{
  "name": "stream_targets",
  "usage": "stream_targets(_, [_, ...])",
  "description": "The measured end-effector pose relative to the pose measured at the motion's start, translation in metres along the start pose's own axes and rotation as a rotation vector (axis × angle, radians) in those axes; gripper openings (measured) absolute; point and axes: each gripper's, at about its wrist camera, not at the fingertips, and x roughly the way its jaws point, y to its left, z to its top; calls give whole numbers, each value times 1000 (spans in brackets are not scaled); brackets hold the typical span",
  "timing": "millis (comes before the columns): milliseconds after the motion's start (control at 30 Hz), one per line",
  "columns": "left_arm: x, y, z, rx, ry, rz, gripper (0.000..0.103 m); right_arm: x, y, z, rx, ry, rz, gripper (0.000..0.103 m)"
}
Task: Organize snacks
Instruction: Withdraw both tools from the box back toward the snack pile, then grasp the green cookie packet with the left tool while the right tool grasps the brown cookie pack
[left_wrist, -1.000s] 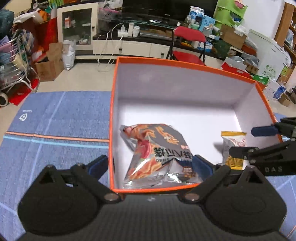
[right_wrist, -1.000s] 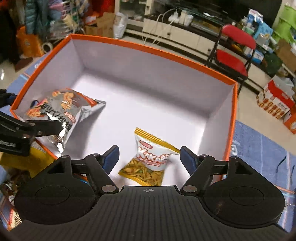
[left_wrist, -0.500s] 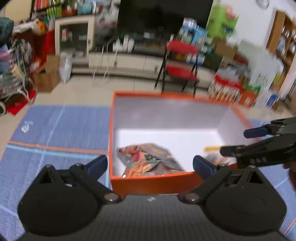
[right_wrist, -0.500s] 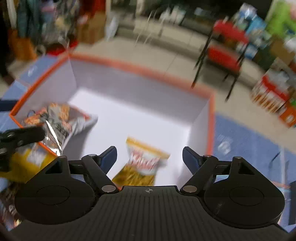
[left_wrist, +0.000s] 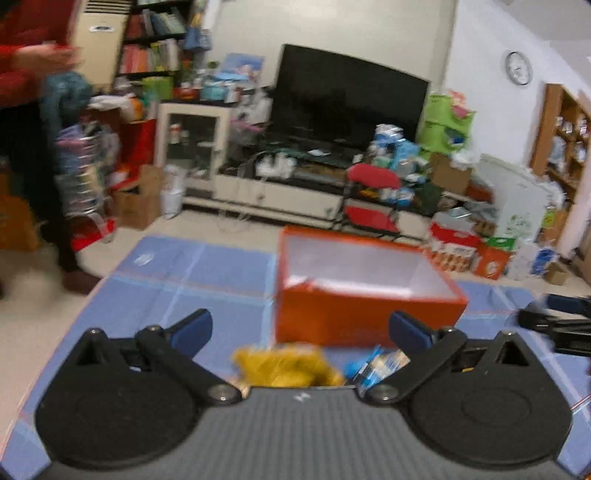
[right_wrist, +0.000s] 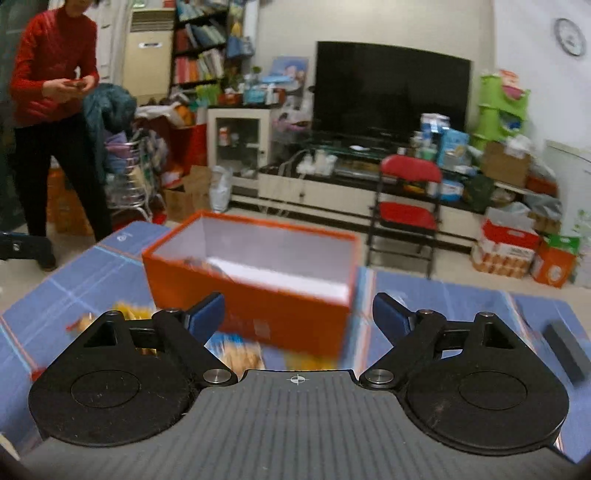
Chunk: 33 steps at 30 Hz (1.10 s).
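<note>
An orange box (left_wrist: 365, 317) with a white inside stands on a blue mat (left_wrist: 192, 280); it also shows in the right wrist view (right_wrist: 258, 314). My left gripper (left_wrist: 300, 326) is open and empty, pulled back in front of the box. A yellow snack bag (left_wrist: 288, 367) and a blue-white packet (left_wrist: 376, 363) lie on the mat just below it. My right gripper (right_wrist: 298, 314) is open and empty, also in front of the box. Blurred snack packets (right_wrist: 240, 352) lie on the mat beneath it. The right gripper shows at the right edge of the left wrist view (left_wrist: 554, 325).
A red folding chair (right_wrist: 408, 206) stands behind the box. A TV stand (right_wrist: 351, 184) and cartons (right_wrist: 509, 251) line the far wall. A person in red (right_wrist: 48, 110) stands at the left. A dark flat block (right_wrist: 565, 354) lies on the mat at the right.
Both grippers have pulled back and tilted up from above the box's inside to low in front of it. The bags inside the box are now mostly hidden by its front wall.
</note>
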Motion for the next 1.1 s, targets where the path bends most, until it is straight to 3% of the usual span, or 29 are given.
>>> stream_targets(233, [-26, 17, -51, -14, 13, 84, 100, -49, 19, -67, -33, 16, -21, 81])
stream_targets(333, [-28, 12, -63, 41, 9, 57, 101, -45, 43, -82, -163, 20, -1, 86])
stream_targets(400, [-25, 6, -76, 93, 26, 61, 101, -32, 59, -92, -218, 48, 63, 86])
stream_targets(567, [-24, -11, -98, 19, 79, 80, 101, -12, 78, -106, -278, 127, 146, 80])
stream_targets(733, [-18, -39, -111, 136, 130, -49, 101, 1, 77, -107, -221, 187, 219, 67])
stream_targets(867, [-18, -51, -114, 257, 127, -95, 101, 8, 77, -111, -222, 205, 236, 66])
stream_targets(1100, [-11, -50, -123, 291, 187, -154, 101, 13, 76, -115, -198, 218, 254, 67])
